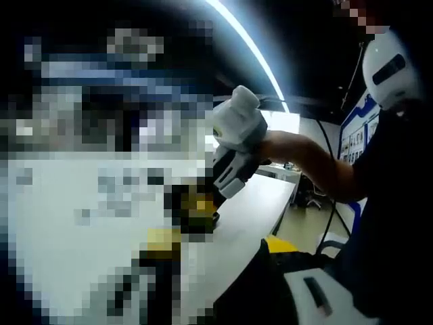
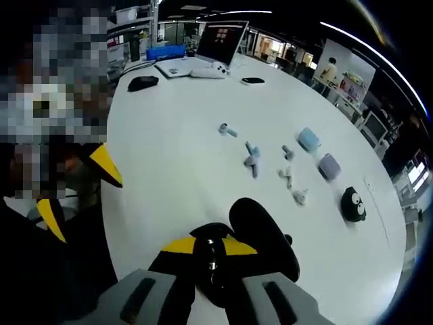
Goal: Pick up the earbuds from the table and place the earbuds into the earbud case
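- Now the right gripper (image 2: 215, 265) is gripping an open black case (image 2: 260, 238) near the table's (image 2: 169, 156) close edge.
- Earbuds (image 2: 252, 161) are lying mid-table, waiting.
- Left gripper: cannot tell.
- Next, one earbud needs grabbing.

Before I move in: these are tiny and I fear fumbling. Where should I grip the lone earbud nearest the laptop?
Probably across its stem, coming straight down from above: the lone earbud lies flat on the white table, clear of the others, so the jaws can straddle it.
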A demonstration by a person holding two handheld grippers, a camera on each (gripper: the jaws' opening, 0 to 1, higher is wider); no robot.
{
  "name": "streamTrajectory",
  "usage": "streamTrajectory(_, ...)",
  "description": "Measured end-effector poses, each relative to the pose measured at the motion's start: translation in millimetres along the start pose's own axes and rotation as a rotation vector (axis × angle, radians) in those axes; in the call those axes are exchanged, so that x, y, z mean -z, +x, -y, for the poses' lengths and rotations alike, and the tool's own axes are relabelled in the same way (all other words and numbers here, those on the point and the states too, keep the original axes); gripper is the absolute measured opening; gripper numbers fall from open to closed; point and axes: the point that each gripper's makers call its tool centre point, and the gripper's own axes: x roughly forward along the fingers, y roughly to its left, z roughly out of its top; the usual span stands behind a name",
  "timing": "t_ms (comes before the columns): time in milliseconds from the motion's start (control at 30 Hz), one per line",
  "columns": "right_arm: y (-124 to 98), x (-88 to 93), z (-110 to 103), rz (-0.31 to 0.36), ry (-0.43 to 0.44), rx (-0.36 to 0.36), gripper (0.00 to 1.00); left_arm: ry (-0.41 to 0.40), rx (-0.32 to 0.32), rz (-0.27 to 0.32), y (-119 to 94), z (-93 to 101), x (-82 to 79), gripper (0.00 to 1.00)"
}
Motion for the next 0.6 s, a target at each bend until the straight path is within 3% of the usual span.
streamTrajectory(600,0.9,2.1,4.6,0.02,0.014,-0.007,0.11,-0.001,-0.004,-0.006,0.7,1.5,0.3,0.49)
